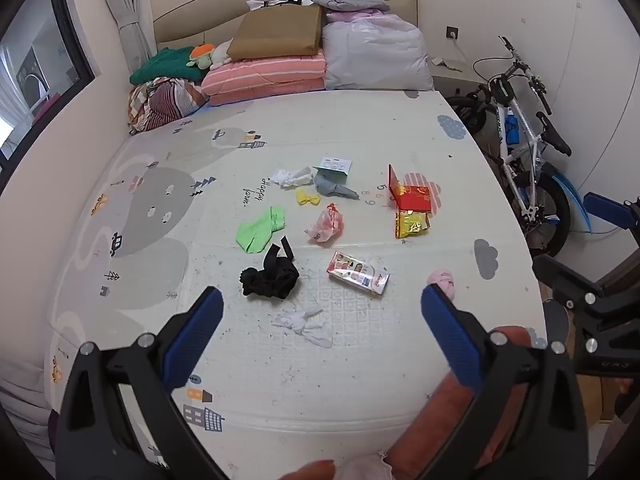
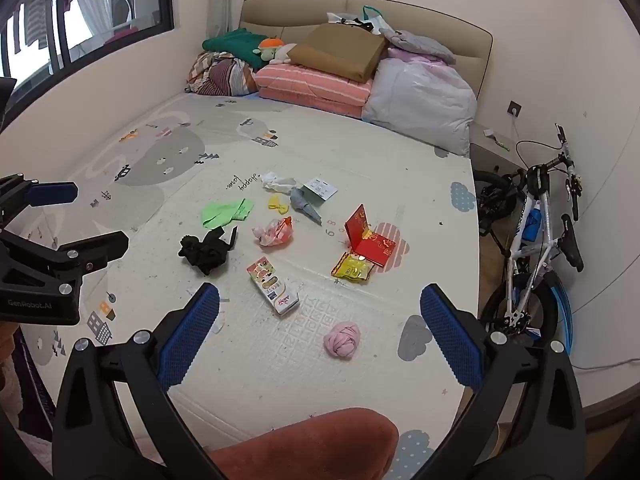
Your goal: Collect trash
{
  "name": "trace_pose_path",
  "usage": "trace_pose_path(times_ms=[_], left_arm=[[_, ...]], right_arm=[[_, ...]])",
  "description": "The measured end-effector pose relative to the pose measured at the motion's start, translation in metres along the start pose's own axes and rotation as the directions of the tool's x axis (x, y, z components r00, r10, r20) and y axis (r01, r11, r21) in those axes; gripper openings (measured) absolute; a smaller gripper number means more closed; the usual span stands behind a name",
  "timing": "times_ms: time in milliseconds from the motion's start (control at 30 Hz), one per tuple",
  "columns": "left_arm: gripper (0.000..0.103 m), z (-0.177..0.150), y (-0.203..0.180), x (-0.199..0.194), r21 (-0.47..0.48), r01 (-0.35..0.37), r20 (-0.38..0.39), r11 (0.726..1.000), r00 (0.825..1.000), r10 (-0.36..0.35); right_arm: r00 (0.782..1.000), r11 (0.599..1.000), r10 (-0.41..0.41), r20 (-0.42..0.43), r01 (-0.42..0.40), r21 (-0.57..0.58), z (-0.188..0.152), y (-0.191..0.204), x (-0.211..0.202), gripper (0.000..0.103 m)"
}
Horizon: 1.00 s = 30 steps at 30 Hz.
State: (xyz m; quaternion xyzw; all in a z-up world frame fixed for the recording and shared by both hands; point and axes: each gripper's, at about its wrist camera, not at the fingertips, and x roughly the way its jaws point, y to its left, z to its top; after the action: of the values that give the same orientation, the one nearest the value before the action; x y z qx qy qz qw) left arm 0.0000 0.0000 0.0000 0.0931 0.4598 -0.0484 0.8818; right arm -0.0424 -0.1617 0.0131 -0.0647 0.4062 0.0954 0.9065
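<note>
Trash and small clothes lie scattered on a patterned play mat (image 1: pixel 320 132) over the bed. A flattened milk carton (image 1: pixel 357 273) (image 2: pixel 273 291), a crumpled pink wrapper (image 1: pixel 326 224) (image 2: pixel 274 233), a yellow snack packet (image 1: pixel 412 224) (image 2: pixel 353 267), a red box (image 1: pixel 412 196) (image 2: pixel 370 240) and white tissue (image 1: pixel 290 176) (image 2: pixel 276 181) lie mid-mat. My left gripper (image 1: pixel 322 312) is open and empty above a white crumpled piece (image 1: pixel 304 322). My right gripper (image 2: pixel 320 312) is open and empty, near a pink rolled sock (image 2: pixel 342 339) (image 1: pixel 442 280).
A black garment (image 1: pixel 272 274), green cloth (image 1: pixel 260 228), yellow bow (image 1: pixel 308 198) and grey sock (image 1: pixel 334 188) lie among the trash. Folded bedding (image 1: pixel 280 76) is stacked by the headboard. A bicycle (image 1: pixel 524 136) stands right of the bed. A red-brown cushion (image 2: pixel 304 444) lies in front.
</note>
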Motion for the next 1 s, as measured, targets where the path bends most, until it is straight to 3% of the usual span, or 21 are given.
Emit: trace_pose_path(times_ms=[1000], left_arm=[[0.099, -0.009, -0.008, -0.001, -0.007, 0.033, -0.002, 0.999, 0.999, -0.033]], right_arm=[[1.0, 1.0, 0.003, -0.004, -0.003, 0.017, 0.0, -0.002, -0.002, 0.097]])
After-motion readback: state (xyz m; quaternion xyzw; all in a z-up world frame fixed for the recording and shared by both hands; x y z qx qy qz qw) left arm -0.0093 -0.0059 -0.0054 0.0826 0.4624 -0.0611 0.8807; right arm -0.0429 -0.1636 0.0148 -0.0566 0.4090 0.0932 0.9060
